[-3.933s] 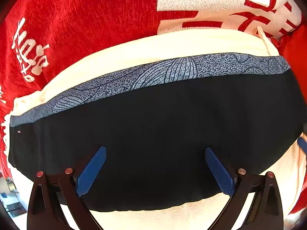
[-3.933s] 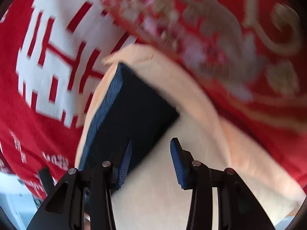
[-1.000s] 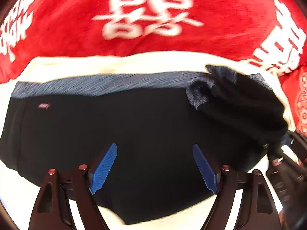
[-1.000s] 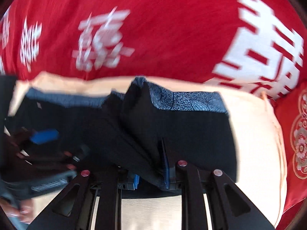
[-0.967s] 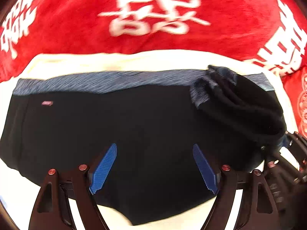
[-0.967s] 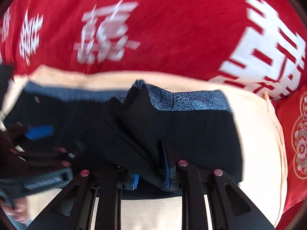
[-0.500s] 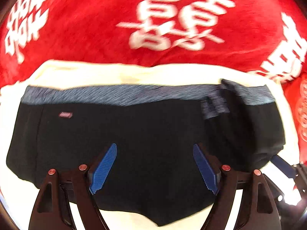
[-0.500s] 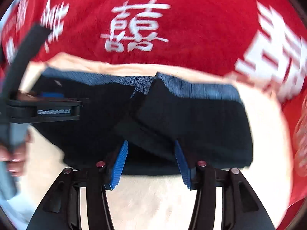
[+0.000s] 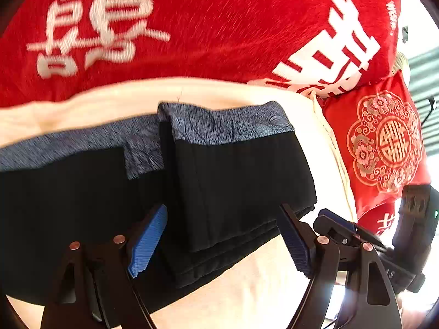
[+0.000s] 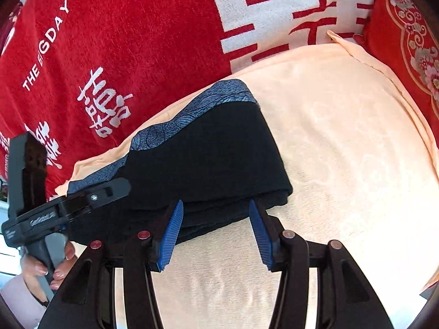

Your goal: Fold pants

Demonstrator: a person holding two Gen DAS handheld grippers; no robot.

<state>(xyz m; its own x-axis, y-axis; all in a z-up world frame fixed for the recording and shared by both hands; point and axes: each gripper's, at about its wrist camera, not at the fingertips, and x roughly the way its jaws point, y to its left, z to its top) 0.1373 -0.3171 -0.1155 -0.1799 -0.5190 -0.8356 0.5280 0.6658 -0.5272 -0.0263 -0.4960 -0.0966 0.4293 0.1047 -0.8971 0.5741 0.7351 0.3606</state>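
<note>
My right tongs (image 10: pixel 214 235) hang released, my left tongs (image 9: pixel 219 242) closing on nothing — the black pants with patterned blue waistband (image 9: pixel 236 175) lie part-folded on the cream towel (image 10: pixel 343 148) — flat, for creasing.

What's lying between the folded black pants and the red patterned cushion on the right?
Only bare cream cloth: in the left wrist view it separates the black pants from the red cushion. The right wrist view shows the same empty stretch.
</note>
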